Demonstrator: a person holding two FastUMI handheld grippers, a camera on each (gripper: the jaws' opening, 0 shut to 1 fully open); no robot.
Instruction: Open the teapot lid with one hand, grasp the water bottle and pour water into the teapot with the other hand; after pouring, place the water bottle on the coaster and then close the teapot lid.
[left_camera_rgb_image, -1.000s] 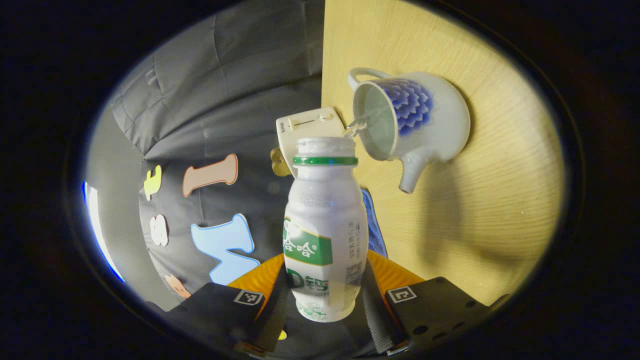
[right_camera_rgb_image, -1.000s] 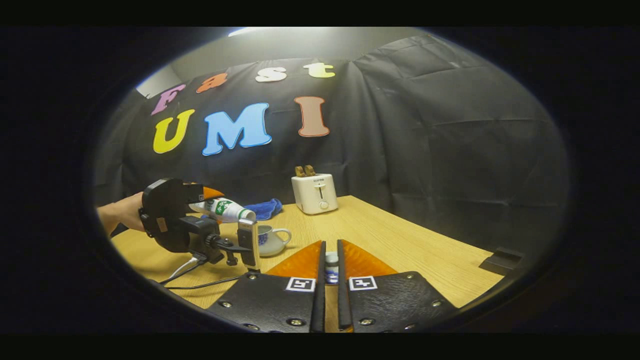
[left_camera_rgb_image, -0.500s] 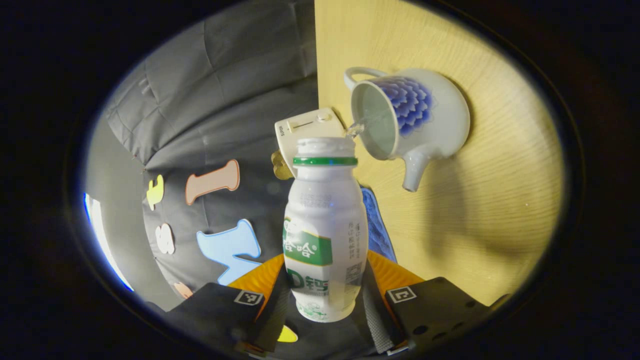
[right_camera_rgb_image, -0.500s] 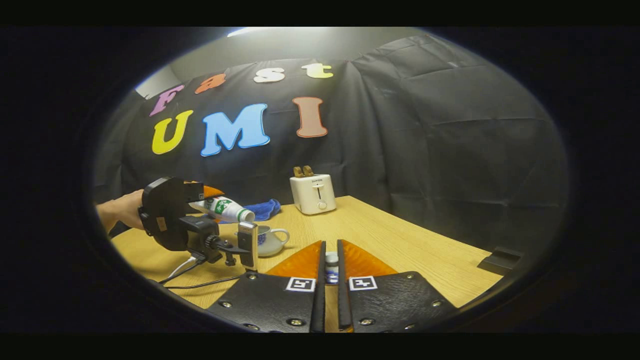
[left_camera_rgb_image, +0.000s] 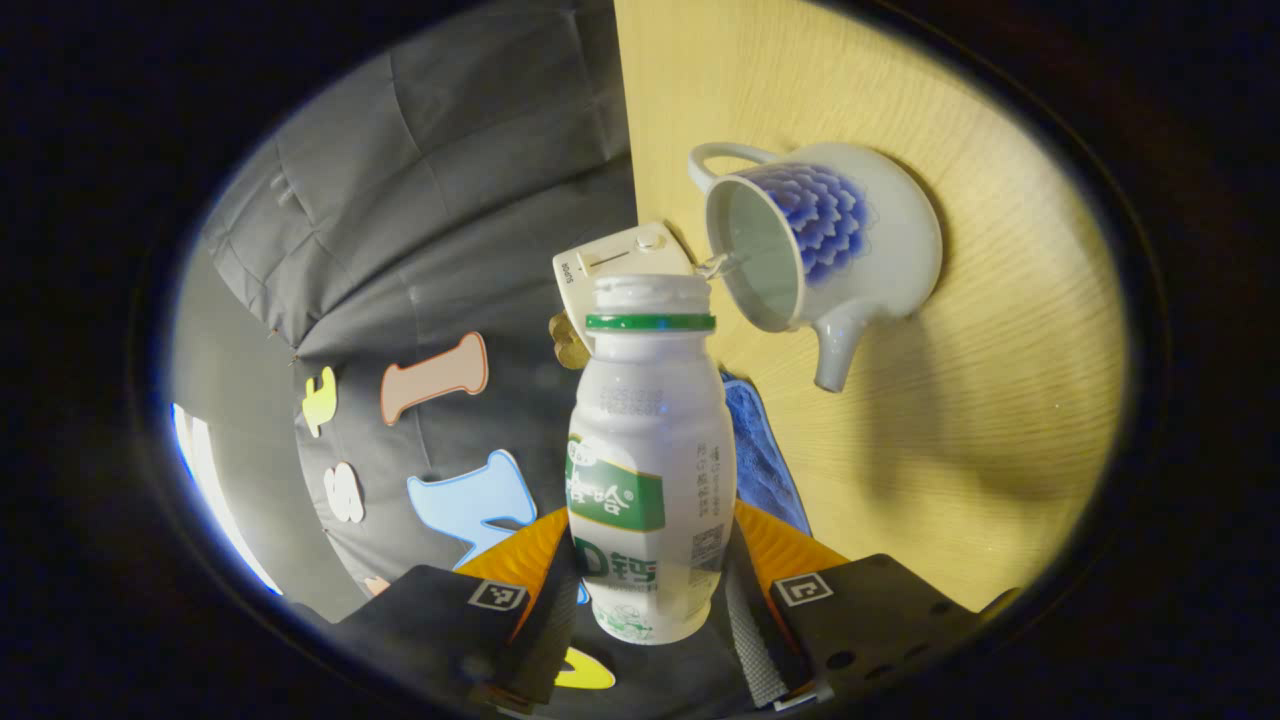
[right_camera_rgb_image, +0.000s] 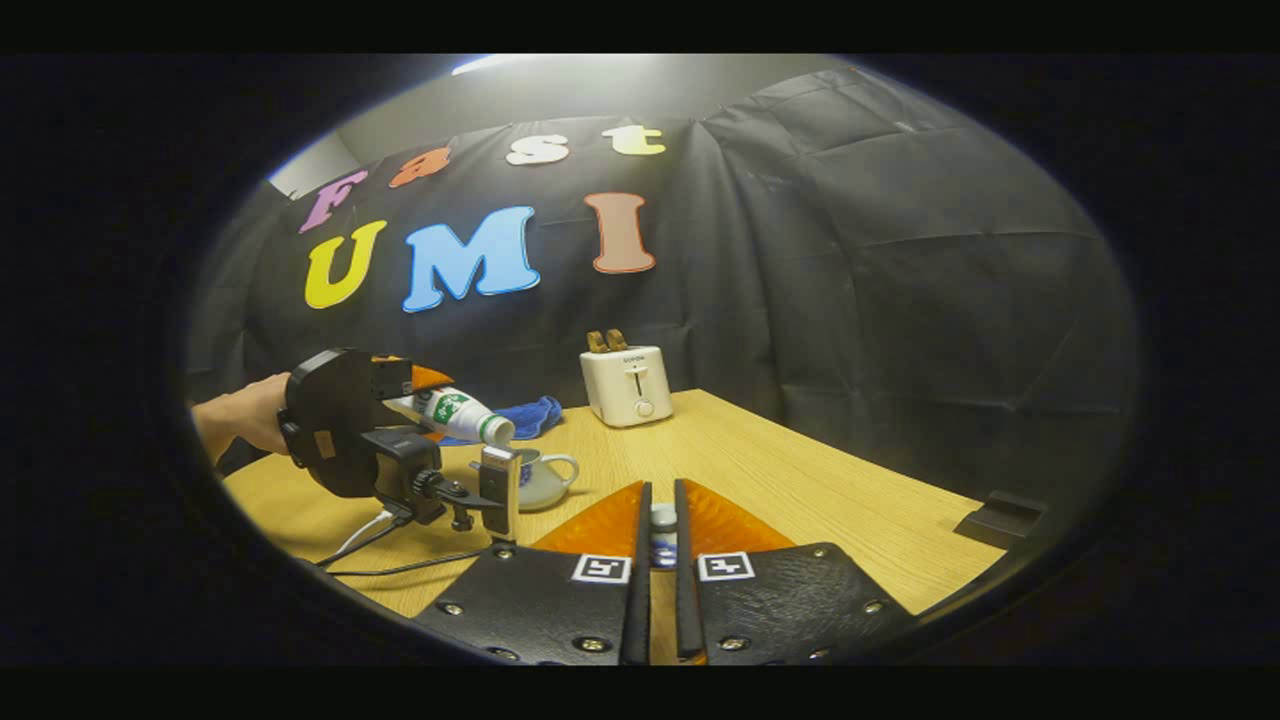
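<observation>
A white bottle with a green label and no cap is tipped sideways, and my left gripper is shut on its lower body. A thin stream of water runs from its mouth into the lidless white-and-blue teapot on the wooden table. In the right gripper view the bottle leans down over the teapot, with a hand holding the left gripper. My right gripper hovers over the table, its fingers shut on the small teapot lid.
A white toaster stands at the back edge of the table, with a blue cloth to its left. A cable trails over the table below the left gripper. A dark flat block lies at the far right.
The left gripper has lifted a little and tipped the bottle's mouth further down over the teapot. The water stream looks thinner. The right gripper has held still with the lid.
</observation>
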